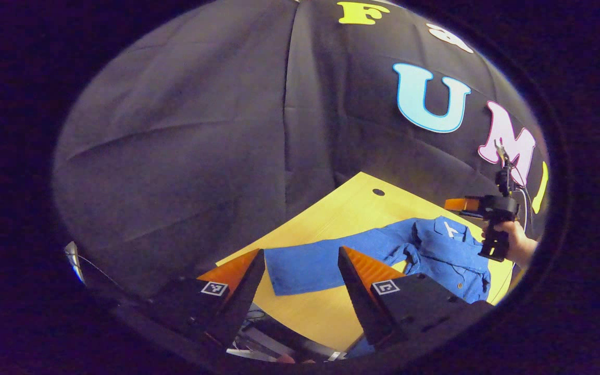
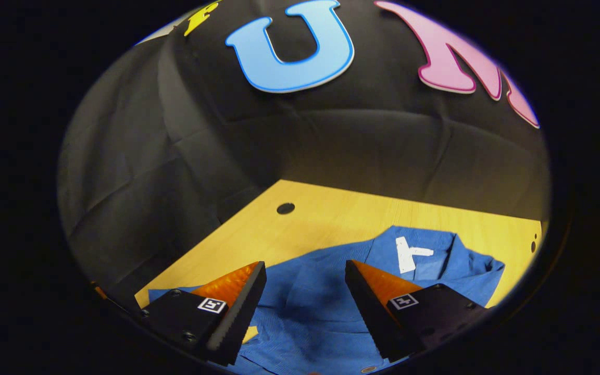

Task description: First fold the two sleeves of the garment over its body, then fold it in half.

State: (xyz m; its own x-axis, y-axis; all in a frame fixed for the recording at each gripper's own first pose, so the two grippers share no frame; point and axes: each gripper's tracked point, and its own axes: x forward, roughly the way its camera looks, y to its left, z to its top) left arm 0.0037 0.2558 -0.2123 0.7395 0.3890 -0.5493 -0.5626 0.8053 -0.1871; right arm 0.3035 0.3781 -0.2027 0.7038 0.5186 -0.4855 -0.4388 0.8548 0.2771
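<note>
Left gripper spread wide, holding nothing, above the near table edge by the blue shirt's outstretched sleeve. Right gripper also released, over the shirt, which lies flat, collar far.

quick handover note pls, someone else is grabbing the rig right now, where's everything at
Left tongs: open, empty, above the table edge, aimed at the cuff end of the outstretched sleeve.
Right tongs: open, empty, hovering over the shirt's body; in the left gripper view they show held in a hand near the collar.
Blue shirt: lies on the wooden table, collar toward the far side, that one sleeve stretched out flat.
Done: nothing folded as far as can be seen.
Left: fold that sleeve over the body, check and fold the other sleeve, then fold the shirt in half.
</note>
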